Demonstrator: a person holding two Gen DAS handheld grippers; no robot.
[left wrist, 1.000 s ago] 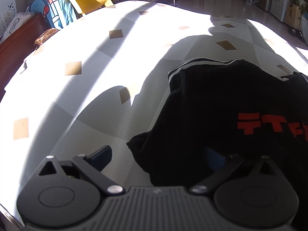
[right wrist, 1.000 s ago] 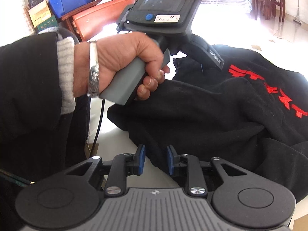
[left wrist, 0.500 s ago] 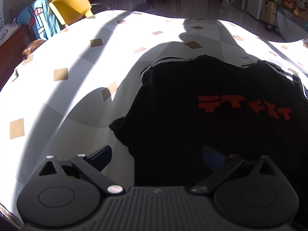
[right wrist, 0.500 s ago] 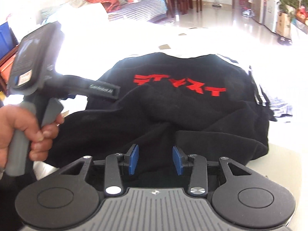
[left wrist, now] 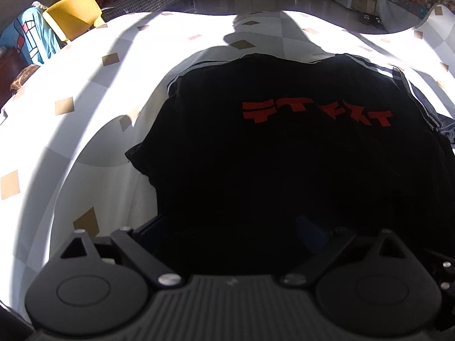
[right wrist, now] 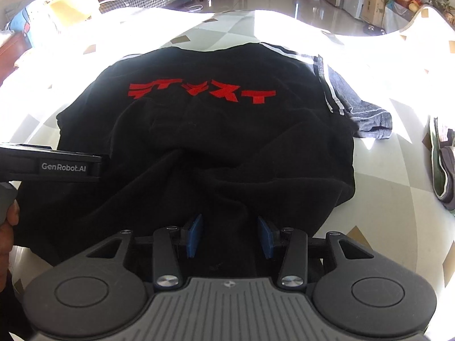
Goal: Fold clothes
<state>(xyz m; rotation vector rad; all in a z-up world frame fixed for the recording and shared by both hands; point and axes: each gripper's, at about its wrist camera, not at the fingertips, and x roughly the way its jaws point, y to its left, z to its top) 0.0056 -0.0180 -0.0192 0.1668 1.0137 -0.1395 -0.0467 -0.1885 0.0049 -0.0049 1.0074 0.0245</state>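
**A:** Start with the left wrist view. Where is the garment?

**B:** The black top [left wrist: 284,153] lies spread on the checked tablecloth [left wrist: 93,130], its red lettering [left wrist: 315,112] facing up and a white-striped edge along its far side. The left gripper [left wrist: 236,227] hangs over the near hem. Its jaws stand wide and are closing, with cloth lying between them, but neither pad presses it, so it grasps nothing. The right pad is lost in shadow against the dark fabric.

**A:** So what makes that grip good?

**B:** I would say it should bite the hem's whole thickness, near the left corner, before lifting. A pinch on the top layer alone would likely peel it away from the one below.

**A:** And the right wrist view?

**B:** The same black top [right wrist: 227,130] fills the middle, bunched into a ridge just ahead of the right gripper [right wrist: 229,234]. Its blue pads [right wrist: 194,234] sit either side of that ridge with gaps showing, and the jaws are opening: released, not clenched. The left gripper's body [right wrist: 57,166] reaches in from the left edge, a hand [right wrist: 7,227] below it. A grey garment [right wrist: 366,113] peeks out at the top's right side, and another piece of clothing [right wrist: 442,167] lies well apart.

**A:** Any risk?

**B:** The ridge, I think. It should be smoothed flat before folding, or the crease gets trapped. Both grippers ought to take matching points so the fold stays square.
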